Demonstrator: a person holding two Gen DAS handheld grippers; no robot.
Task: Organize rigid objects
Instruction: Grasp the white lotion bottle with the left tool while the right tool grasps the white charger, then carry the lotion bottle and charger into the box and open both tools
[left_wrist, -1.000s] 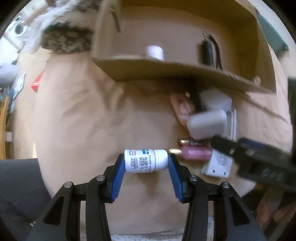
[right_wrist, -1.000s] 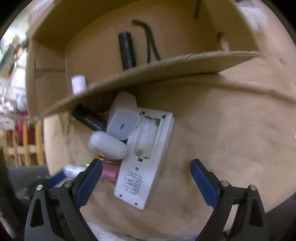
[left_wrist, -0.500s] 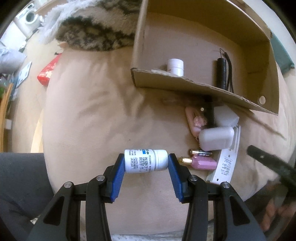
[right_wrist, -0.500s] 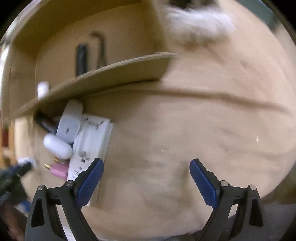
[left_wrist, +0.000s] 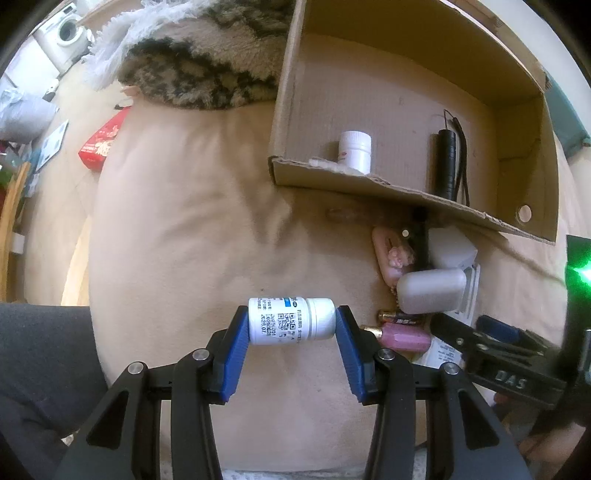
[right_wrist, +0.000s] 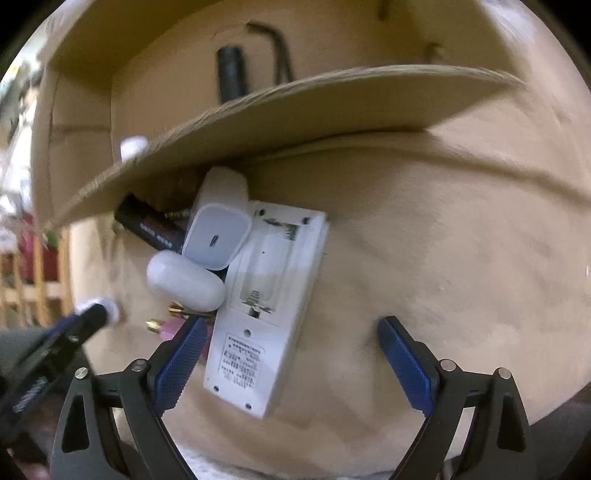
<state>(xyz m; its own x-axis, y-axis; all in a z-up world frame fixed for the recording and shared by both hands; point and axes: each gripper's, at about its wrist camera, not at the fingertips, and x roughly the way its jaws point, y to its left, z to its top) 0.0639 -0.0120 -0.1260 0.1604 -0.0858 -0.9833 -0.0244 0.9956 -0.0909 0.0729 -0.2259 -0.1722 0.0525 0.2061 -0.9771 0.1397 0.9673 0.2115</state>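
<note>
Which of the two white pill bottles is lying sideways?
The pill bottle clamped in the left gripper; the other bottle stands upright inside the cardboard box.

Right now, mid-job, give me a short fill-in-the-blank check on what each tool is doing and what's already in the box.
1. The left tool is shut on a white ____, held sideways.
2. The right tool is ____, with the white remote below it.
3. Inside the cardboard box, a small white bottle stands left of a ____ flashlight.

Missing words: pill bottle; open; black
</note>
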